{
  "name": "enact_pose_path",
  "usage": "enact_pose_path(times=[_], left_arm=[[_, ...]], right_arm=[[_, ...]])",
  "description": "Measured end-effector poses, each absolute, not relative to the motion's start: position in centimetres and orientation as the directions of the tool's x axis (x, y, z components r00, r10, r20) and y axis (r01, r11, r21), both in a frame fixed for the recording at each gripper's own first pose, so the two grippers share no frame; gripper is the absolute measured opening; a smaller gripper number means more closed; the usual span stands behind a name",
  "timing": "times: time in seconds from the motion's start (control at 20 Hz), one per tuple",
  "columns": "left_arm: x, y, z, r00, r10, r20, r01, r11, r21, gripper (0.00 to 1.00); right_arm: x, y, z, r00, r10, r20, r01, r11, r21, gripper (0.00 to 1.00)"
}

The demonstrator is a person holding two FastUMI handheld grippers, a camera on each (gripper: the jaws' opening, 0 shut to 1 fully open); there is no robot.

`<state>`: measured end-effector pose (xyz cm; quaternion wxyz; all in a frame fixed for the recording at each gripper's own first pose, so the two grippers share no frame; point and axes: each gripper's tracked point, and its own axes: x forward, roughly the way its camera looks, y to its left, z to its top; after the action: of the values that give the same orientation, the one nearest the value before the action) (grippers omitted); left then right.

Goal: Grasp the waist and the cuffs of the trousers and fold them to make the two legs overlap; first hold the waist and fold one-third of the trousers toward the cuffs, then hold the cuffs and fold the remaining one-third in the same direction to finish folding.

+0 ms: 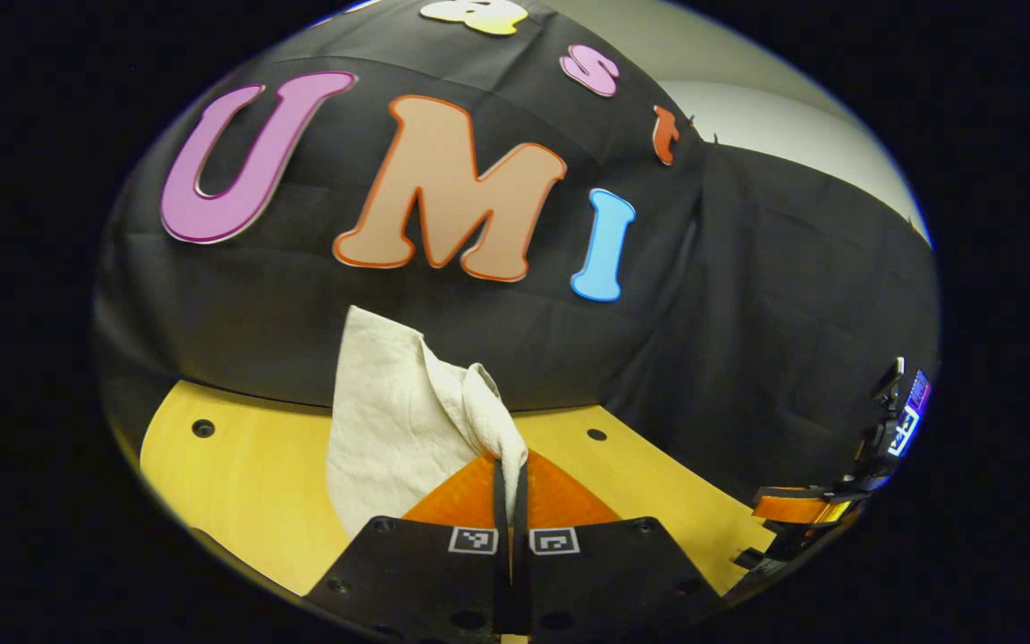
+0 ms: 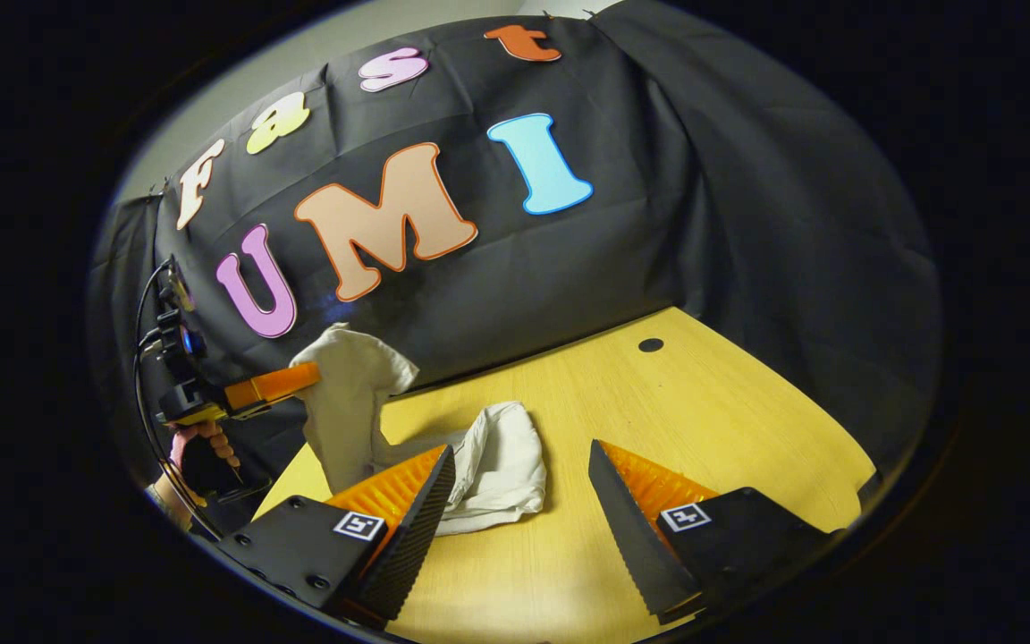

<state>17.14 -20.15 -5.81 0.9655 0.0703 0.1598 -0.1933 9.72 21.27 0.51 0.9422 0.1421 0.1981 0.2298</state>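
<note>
The trousers (image 1: 394, 420) are off-white cloth. In the left gripper view my left gripper (image 1: 510, 478) is shut on a bunched edge of them, and the cloth rises above the fingers and hangs down to the left. In the right gripper view the left gripper (image 2: 296, 380) holds one end of the trousers (image 2: 350, 402) lifted off the table, while the other end (image 2: 502, 465) lies crumpled on the wood. My right gripper (image 2: 519, 510) stands open just above the table, its left finger next to the crumpled end and touching nothing that I can see.
The yellow wooden table (image 2: 703, 420) has small dark holes (image 2: 650, 344) and black cloth walls behind and to the right. A hand (image 2: 206, 447) holds the left gripper's handle at the table's left edge. The right gripper (image 1: 806, 510) shows at the right in the left gripper view.
</note>
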Motion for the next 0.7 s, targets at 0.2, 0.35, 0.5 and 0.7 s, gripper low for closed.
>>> enact_pose_path(times=[0.2,0.35,0.5,0.7], left_arm=[[17.4,-24.7,-12.0,0.824,-0.371,-0.428,0.446,0.891,0.088,0.03],[14.4,-29.2,-16.7,0.735,-0.497,-0.461,0.537,0.842,-0.052,0.28],[12.6,-29.7,-19.6,0.704,-0.483,-0.521,0.532,0.844,-0.065,0.84],[10.9,-27.5,-19.0,0.727,-0.430,-0.536,0.491,0.871,-0.032,0.88]], right_arm=[[10.0,19.4,0.3,0.822,0.478,-0.308,-0.370,0.861,0.349,0.96],[9.8,18.4,0.1,0.821,0.476,-0.314,-0.367,0.863,0.348,0.96],[9.7,18.1,0.3,0.821,0.477,-0.313,-0.368,0.862,0.349,0.96],[9.2,18.5,0.2,0.813,0.490,-0.315,-0.379,0.855,0.353,0.96]])
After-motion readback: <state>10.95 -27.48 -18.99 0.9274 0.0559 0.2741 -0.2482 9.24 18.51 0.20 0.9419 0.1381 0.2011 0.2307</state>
